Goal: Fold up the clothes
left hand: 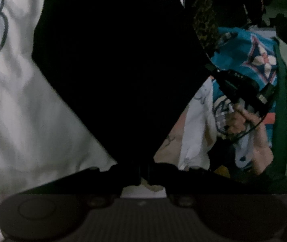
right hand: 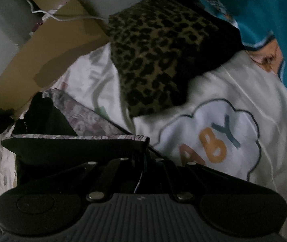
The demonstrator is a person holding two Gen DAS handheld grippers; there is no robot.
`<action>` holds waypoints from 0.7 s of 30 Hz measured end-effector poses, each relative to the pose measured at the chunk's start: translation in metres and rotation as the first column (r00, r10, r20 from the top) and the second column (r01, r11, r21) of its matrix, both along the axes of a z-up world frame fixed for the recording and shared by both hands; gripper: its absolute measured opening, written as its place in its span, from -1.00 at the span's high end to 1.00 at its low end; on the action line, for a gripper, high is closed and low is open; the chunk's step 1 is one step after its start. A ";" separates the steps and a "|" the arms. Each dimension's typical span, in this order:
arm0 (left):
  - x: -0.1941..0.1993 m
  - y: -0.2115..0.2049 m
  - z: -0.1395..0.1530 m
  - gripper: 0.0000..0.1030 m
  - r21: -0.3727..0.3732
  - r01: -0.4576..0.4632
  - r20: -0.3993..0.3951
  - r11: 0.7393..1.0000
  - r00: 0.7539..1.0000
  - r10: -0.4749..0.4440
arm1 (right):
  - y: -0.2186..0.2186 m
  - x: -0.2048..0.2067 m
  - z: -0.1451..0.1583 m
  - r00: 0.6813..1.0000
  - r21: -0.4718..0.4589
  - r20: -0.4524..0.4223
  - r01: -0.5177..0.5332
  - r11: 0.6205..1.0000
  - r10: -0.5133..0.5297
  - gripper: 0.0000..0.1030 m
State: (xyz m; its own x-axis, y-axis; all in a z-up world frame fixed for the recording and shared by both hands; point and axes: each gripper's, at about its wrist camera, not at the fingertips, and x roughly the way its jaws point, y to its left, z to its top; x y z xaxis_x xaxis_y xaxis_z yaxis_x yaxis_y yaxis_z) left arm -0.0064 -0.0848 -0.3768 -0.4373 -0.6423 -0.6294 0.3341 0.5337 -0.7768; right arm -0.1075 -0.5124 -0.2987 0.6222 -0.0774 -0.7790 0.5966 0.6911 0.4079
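Between both closed grippers hangs one black garment (left hand: pixel 119 70), apparently: left gripper (left hand: pixel 143 173) pinches one edge, right gripper (right hand: pixel 146 161) another. Its taut edge spans hand to hand, above the white printed shirt (right hand: pixel 214 133).

On the white garment (right hand: pixel 234 92) below my right claw I read the letters "ABY", two orange and one blue, inside a blue-outlined cloud print (right hand: pixel 210 139). Nothing else is legible.

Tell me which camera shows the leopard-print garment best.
The right wrist view: the leopard-print garment lies near the middle of the picture, its spotted pattern plain, resting on the white garment. The left wrist view shows only a dim sliver of it beyond the black fabric.
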 end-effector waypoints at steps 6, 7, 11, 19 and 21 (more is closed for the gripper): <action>-0.002 -0.001 -0.005 0.91 0.012 0.013 0.011 1.000 1.000 -0.013 | -0.005 -0.007 -0.016 0.999 0.021 -0.021 0.032 0.999 -0.031 0.99; -0.002 -0.001 -0.005 0.91 0.011 0.014 0.013 1.000 1.000 -0.014 | -0.006 -0.008 -0.018 0.999 0.024 -0.027 0.034 0.999 -0.033 0.99; 0.000 0.000 -0.007 0.92 0.017 0.011 0.024 1.000 1.000 -0.011 | -0.006 -0.006 -0.027 0.998 0.043 -0.050 0.032 0.999 -0.030 0.98; 0.003 0.001 -0.010 0.93 0.030 -0.008 0.023 1.000 1.000 0.007 | -0.007 -0.007 -0.038 0.997 0.063 -0.072 0.044 0.997 -0.039 0.92; 0.002 -0.001 -0.009 0.93 0.028 -0.007 0.024 1.000 1.000 0.006 | -0.006 -0.007 -0.036 0.997 0.052 -0.068 0.044 0.998 -0.041 0.97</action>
